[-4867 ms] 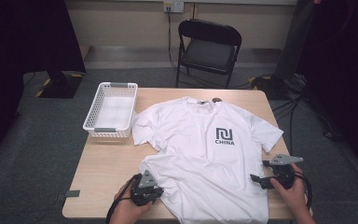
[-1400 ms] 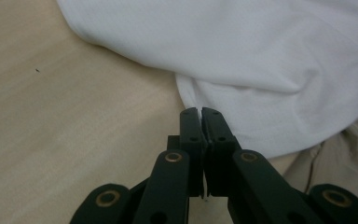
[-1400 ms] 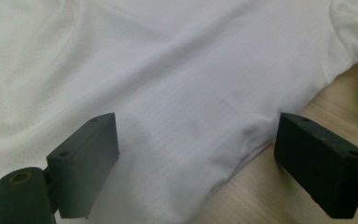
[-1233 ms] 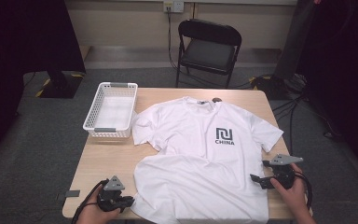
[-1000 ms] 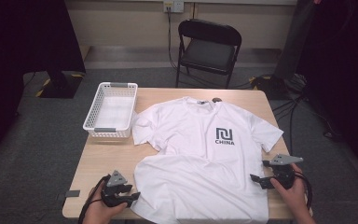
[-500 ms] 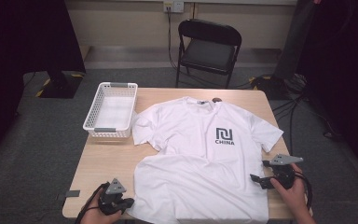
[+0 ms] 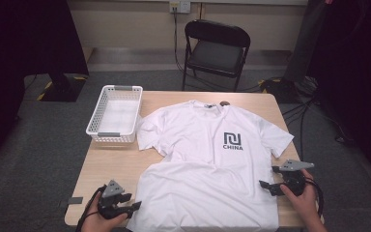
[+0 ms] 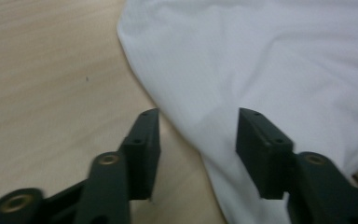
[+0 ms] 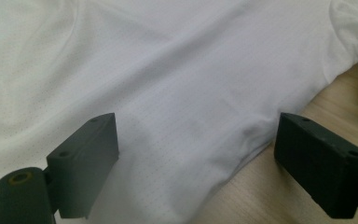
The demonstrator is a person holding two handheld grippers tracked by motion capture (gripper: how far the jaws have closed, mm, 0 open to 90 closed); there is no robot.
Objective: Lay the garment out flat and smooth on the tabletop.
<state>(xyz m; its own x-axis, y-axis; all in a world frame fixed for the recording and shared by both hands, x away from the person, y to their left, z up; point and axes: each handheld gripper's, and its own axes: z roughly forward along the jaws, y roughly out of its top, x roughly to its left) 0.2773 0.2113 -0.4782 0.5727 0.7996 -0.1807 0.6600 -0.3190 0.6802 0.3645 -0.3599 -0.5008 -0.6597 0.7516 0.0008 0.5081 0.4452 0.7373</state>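
A white T-shirt (image 7: 212, 159) with a black "CHINA" print lies spread face up on the wooden table (image 7: 111, 159). My left gripper (image 7: 134, 207) rests at the shirt's near-left hem corner. Its jaws have just been opening, and in the left gripper view (image 8: 198, 140) the shirt's edge (image 8: 261, 60) lies between the parted pads without being pinched. My right gripper (image 7: 269, 178) is at the shirt's right side below the sleeve. In the right gripper view (image 9: 198, 154) its jaws stand wide over the fabric (image 9: 177, 70), not pressing on it.
A white mesh basket (image 7: 116, 113) stands at the table's far-left corner, beside the shirt's left sleeve. A black folding chair (image 7: 217, 48) stands behind the table. Bare wood (image 8: 51, 70) lies left of the shirt. Cables run over the floor at the right.
Since the earliest frame my left gripper has come off the shirt's lower left part to the near-left corner, and that part now lies flat. The right gripper has stayed put.
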